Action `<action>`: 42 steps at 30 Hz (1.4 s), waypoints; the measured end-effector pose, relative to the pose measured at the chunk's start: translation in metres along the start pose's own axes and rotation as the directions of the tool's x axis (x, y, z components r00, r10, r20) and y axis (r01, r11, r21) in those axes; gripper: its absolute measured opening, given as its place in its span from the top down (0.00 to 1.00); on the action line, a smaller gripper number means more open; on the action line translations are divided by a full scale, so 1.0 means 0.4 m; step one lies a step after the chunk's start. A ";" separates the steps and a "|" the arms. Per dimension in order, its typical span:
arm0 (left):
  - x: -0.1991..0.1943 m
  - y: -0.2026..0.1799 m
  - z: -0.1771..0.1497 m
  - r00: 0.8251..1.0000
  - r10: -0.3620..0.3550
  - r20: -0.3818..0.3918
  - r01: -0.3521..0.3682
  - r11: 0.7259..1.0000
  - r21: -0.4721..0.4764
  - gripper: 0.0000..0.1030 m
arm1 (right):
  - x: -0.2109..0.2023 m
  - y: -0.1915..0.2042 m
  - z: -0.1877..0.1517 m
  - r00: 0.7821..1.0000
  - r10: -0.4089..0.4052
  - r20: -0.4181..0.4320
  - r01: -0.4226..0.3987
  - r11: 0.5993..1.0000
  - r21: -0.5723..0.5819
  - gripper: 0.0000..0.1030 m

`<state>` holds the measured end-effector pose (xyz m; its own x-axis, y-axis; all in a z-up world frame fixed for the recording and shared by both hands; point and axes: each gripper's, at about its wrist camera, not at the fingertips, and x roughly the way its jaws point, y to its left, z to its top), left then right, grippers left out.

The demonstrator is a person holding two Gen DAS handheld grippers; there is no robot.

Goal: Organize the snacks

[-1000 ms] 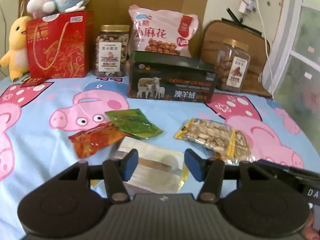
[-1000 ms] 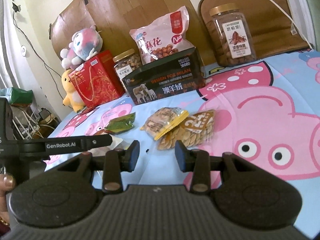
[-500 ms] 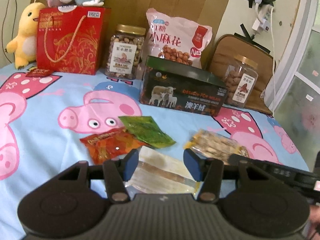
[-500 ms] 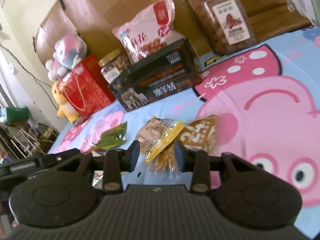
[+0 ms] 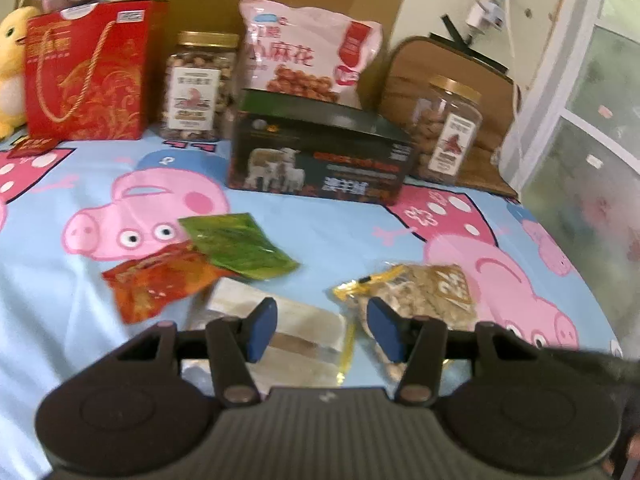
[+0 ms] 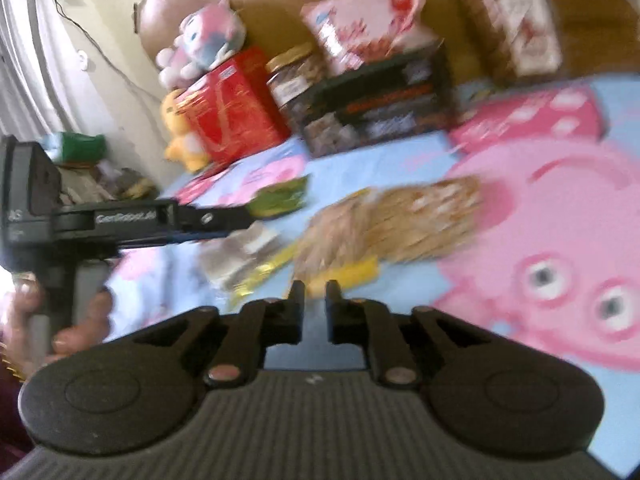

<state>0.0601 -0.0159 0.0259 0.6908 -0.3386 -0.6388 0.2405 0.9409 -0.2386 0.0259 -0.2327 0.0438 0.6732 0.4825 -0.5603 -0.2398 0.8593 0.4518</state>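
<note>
Loose snack packets lie on the Peppa Pig sheet: a red packet point(image 5: 154, 284), a green packet point(image 5: 236, 246), a pale flat packet point(image 5: 296, 328) and two clear nut packets with yellow edges point(image 5: 420, 292). My left gripper point(image 5: 322, 330) is open, low over the pale packet. In the blurred right wrist view my right gripper point(image 6: 316, 292) has its jaws nearly closed with a narrow gap, right at the yellow edge of the nut packets point(image 6: 384, 220). I cannot tell whether it pinches that edge. The left gripper's body point(image 6: 132, 220) shows at the left there.
At the back stand a red gift bag point(image 5: 88, 72), a nut jar point(image 5: 198, 86), a pink snack bag point(image 5: 308, 56), a dark box with sheep point(image 5: 320, 152), another jar point(image 5: 448, 128) and plush toys point(image 5: 10, 68). The bed edge falls off at the right.
My right gripper has dropped toward the nut packets and its jaws have closed from wide to nearly shut. My left gripper has shifted slightly over the pale packet and stays open.
</note>
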 end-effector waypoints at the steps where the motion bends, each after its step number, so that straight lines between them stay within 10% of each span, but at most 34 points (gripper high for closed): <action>1: 0.001 -0.007 0.000 1.000 -0.003 -0.002 0.003 1.000 0.008 0.52 | -0.014 -0.023 0.007 0.999 -0.024 0.037 0.023 0.999 0.039 0.80; 8: 0.018 -0.050 -0.002 0.998 -0.055 -0.021 0.055 0.998 0.042 0.52 | -0.013 -0.151 0.024 0.979 -0.193 0.071 0.176 0.964 0.197 0.63; 13: 0.040 -0.075 -0.010 0.999 -0.041 -0.035 0.043 0.997 0.071 0.52 | 0.043 -0.119 0.026 0.989 -0.127 0.071 0.117 0.983 0.139 0.58; 15: 0.043 -0.079 -0.011 0.999 -0.034 -0.038 0.037 0.996 0.079 0.52 | 0.068 -0.095 0.028 0.989 -0.132 0.067 0.127 0.989 0.078 0.65; 16: 0.044 -0.079 -0.012 0.999 -0.031 -0.040 0.034 0.996 0.081 0.52 | 0.075 -0.093 0.031 0.990 -0.127 0.058 0.123 0.990 0.073 0.88; 28: 0.055 -0.122 0.019 0.994 -0.087 -0.061 0.094 0.990 0.106 0.52 | -0.085 -0.169 0.013 0.947 -0.235 0.219 0.189 0.959 0.211 0.92; 39: 0.244 -0.307 0.046 0.904 -0.286 -0.316 0.315 0.948 0.043 0.45 | -0.170 -0.288 -0.056 0.935 -0.304 0.182 0.218 0.898 0.382 0.91; 42: 0.280 -0.320 0.052 0.867 -0.375 -0.328 0.391 0.920 -0.018 0.16 | -0.171 -0.285 -0.055 0.944 -0.280 0.176 0.207 0.915 0.347 0.89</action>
<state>0.1210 -0.1739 0.0002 0.2852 -0.6498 -0.7046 0.4790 0.7334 -0.4825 -0.0083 -0.3601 0.0152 0.8257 0.1847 -0.5330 0.1624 0.8270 0.5382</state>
